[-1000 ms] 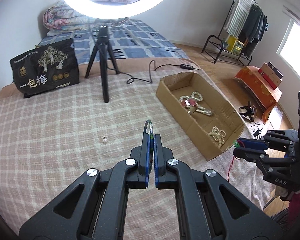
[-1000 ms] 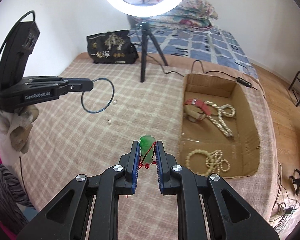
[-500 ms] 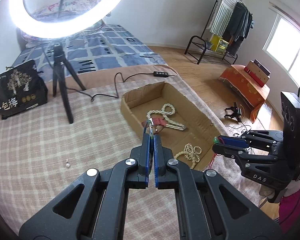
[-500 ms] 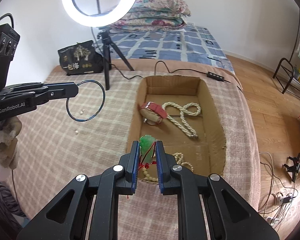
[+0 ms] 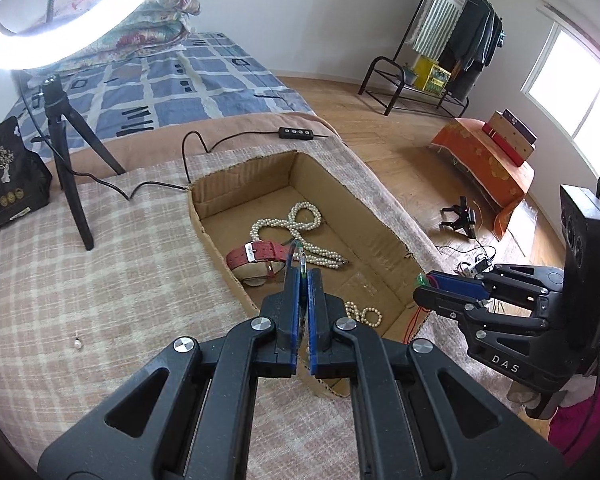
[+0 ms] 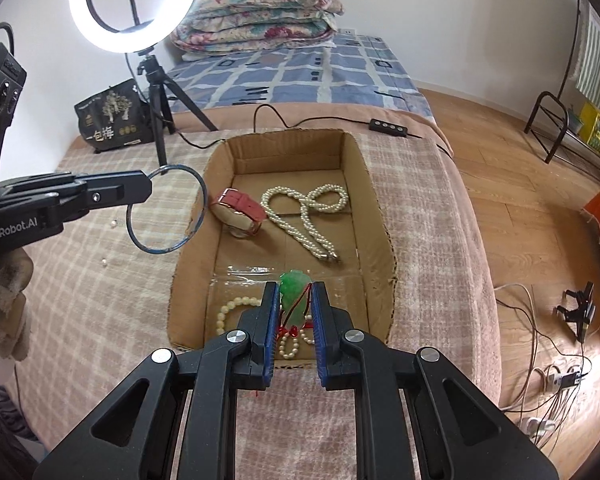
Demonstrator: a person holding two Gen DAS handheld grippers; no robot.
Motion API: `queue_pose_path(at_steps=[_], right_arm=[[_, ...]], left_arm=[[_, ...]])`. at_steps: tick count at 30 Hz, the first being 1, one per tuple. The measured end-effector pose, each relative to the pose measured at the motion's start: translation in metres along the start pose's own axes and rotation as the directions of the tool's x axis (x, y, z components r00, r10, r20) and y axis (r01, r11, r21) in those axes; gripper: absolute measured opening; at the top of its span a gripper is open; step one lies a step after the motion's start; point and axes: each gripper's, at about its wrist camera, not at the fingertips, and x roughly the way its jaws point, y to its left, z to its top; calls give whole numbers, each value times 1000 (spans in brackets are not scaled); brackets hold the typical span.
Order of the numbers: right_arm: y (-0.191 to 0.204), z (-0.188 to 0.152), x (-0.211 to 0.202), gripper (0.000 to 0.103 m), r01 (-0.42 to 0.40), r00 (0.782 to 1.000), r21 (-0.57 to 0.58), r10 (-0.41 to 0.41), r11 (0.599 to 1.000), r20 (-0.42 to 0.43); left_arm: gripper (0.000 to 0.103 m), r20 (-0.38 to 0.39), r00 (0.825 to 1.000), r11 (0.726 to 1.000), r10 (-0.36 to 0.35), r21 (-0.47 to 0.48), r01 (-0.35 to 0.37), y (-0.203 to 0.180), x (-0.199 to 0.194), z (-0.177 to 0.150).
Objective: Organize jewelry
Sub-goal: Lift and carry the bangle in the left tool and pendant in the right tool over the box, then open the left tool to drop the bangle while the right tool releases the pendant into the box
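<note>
Left wrist view: left gripper (image 5: 303,276) closed on a thin blue bangle (image 5: 296,249) seen edge-on, above the left wall of the cardboard box (image 5: 216,236).
Right wrist view: right gripper (image 6: 295,300) clamped on a green jade pendant (image 6: 294,292) with red cord, held over the near end of the cardboard box (image 6: 380,216).
Bangle: in the right wrist view the blue bangle (image 6: 166,210) hangs from the left gripper (image 6: 150,188) at 10 o'clock, its ring overlapping the box's left rim.
Box contents: red-strap watch (image 6: 238,212) at 11 o'clock, long pearl necklace (image 6: 308,216) at 12 o'clock just beside it, cream bead bracelet (image 6: 230,308) in the near left corner, partly hidden by the gripper.
Loose pieces: small pearl (image 6: 105,263) and another (image 6: 113,223) on the checked blanket (image 6: 100,300), left of the box.
Surroundings: ring light (image 6: 136,0) on a tripod (image 6: 158,92) at 11 o'clock, black bag (image 6: 110,120) beside it.
</note>
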Motion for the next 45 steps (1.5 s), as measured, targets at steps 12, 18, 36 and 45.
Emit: queue_pose_path(at_steps=[12, 18, 36, 45], right_arm=[[-8, 0, 5, 14, 12, 1000, 16, -12, 1000, -7], [-6, 0, 5, 15, 30, 1000, 1, -30, 1000, -8], [2, 1, -6, 58, 83, 996, -17, -82, 996, 23], [15, 6, -12, 73, 102, 994, -14, -101, 995, 33]], left_arm=[[1, -37, 999, 1000, 10, 8, -9, -7, 19, -5], [1, -38, 999, 1000, 14, 1, -14, -6, 17, -3], [24, -24, 999, 999, 39, 12, -39, 1, -1, -3], [50, 7, 998, 998, 63, 21, -63, 18, -23, -6]])
